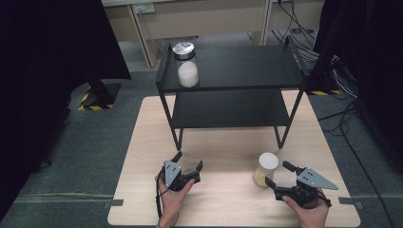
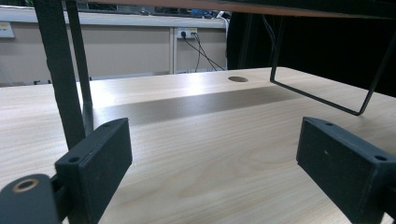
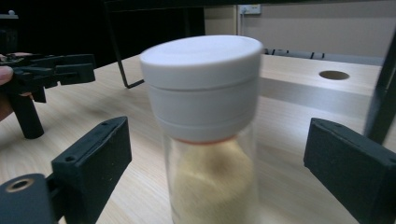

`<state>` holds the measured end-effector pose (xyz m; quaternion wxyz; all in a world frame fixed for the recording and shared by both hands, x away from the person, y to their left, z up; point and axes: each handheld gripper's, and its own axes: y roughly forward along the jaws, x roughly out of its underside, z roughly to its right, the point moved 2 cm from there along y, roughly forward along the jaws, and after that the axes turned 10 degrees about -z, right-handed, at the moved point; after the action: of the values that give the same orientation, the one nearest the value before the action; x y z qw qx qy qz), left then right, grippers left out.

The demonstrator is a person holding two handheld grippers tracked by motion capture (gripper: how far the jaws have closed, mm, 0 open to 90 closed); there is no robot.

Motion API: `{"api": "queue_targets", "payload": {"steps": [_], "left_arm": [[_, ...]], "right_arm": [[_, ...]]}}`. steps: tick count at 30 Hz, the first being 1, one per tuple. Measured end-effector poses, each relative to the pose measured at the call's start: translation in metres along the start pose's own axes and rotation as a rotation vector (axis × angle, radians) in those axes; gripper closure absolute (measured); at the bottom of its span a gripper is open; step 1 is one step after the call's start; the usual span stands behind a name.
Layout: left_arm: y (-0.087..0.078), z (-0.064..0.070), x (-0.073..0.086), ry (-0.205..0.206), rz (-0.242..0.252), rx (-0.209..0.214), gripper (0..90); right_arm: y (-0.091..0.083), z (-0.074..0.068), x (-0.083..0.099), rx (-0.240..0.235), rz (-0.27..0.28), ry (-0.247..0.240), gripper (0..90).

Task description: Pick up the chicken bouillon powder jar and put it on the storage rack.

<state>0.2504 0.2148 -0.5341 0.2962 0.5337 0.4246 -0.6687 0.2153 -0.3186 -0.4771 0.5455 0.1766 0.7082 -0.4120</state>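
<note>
Both jaws of the right claw (image 3: 215,163) flank the white-lidded jar (image 3: 205,121), untouched.

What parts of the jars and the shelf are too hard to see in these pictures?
- White-lidded jar: in the right gripper view its base is cut off by the bottom edge, and it looks blurred.
- Same jar, high view: too small to tell what the yellowish filling is.
- Jar on the shelf: the marking on its lid is too small to read.
- Black shelf: the left gripper view's top edge cuts off its upper levels.
</note>
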Motion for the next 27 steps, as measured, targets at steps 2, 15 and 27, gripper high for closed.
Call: {"api": "queue_targets", "payload": {"steps": [2, 15, 27], "left_arm": [[0.0, 0.0, 0.0, 0.001, 0.0, 0.0, 9.7], [0.0, 0.0, 0.0, 0.004, 0.001, 0.0, 9.7], [0.0, 0.001, 0.0, 0.006, 0.003, -0.003, 9.8]], "right_arm": [[0.005, -0.002, -0.004, -0.001, -0.012, -0.016, 10.7], [0.022, -0.017, -0.009, 0.065, -0.013, -0.067, 34.7], [0.02, -0.022, -0.018, 0.088, -0.039, -0.045, 34.9]]}}
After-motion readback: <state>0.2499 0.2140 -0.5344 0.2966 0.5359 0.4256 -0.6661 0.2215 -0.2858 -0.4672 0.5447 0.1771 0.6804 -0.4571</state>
